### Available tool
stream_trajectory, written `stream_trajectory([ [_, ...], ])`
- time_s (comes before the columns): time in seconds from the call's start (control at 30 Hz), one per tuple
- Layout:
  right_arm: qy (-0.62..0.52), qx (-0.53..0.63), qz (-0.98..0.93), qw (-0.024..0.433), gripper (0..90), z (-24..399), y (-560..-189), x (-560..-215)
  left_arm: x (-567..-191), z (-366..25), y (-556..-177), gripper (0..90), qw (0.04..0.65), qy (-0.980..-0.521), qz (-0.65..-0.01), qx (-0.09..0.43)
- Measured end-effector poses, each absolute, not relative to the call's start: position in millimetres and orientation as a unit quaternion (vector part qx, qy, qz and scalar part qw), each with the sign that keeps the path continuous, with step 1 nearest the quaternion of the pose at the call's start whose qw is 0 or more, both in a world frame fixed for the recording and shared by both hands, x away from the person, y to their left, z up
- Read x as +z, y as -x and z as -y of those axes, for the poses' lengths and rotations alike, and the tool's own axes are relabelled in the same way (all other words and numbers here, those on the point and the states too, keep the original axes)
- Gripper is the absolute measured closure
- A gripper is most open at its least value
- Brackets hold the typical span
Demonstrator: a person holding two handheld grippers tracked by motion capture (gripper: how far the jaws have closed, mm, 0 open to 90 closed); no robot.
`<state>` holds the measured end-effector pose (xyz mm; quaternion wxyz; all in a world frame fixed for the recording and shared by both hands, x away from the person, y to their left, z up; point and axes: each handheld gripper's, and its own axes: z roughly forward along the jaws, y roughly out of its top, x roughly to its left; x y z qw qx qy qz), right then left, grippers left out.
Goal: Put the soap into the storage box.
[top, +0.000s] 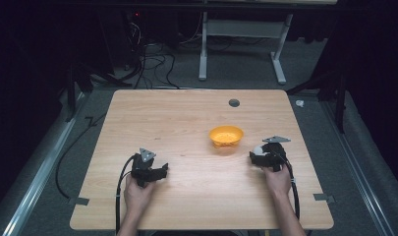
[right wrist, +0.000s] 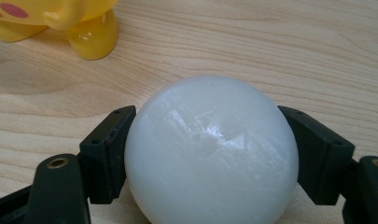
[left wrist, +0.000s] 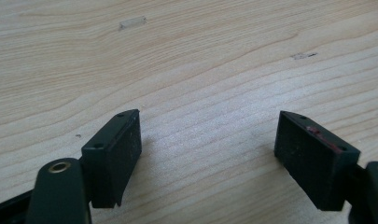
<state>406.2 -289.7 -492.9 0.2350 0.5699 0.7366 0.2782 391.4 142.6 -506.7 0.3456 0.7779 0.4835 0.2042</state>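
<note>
At the near edge of the wooden table (top: 186, 113), the person's two hands are coming in from the bottom of the high view, each one carrying a gripper. The left gripper (top: 163, 170) is sitting low over the near left part of the table, and in the left gripper view (left wrist: 207, 144) its jaws are standing wide apart with bare wood grain lying between them. The right gripper (top: 253, 156) is resting on the near right part of the table, and in the right gripper view (right wrist: 207, 140) its jaws are pressing against both sides of a white ball (right wrist: 210, 154), holding it just above or on the wood; which of the two I cannot tell. From above, the white ball (top: 258, 150) is peeking out at the gripper's left tip. A little farther and to the left, a yellow bowl (top: 226, 135) is standing on the table, near the ball but apart from it; its foot (right wrist: 91, 35) is showing at the far left of the right gripper view.
</note>
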Motion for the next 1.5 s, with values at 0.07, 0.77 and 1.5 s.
stream_trajectory([
  [0.07,-0.57,0.277,-0.737,0.235,24.3,289,-406,-493,-507,-143,-391,23.5,0.345,-0.778,-0.483,0.204],
  [0.77,-0.567,0.283,-0.738,0.233,24.4,289,-403,-488,-507,-143,-391,23.5,0.345,-0.778,-0.483,0.204],
  [1.5,-0.556,0.311,-0.737,0.227,24.4,286,-394,-476,-507,-143,-391,23.5,0.345,-0.778,-0.483,0.204],
])
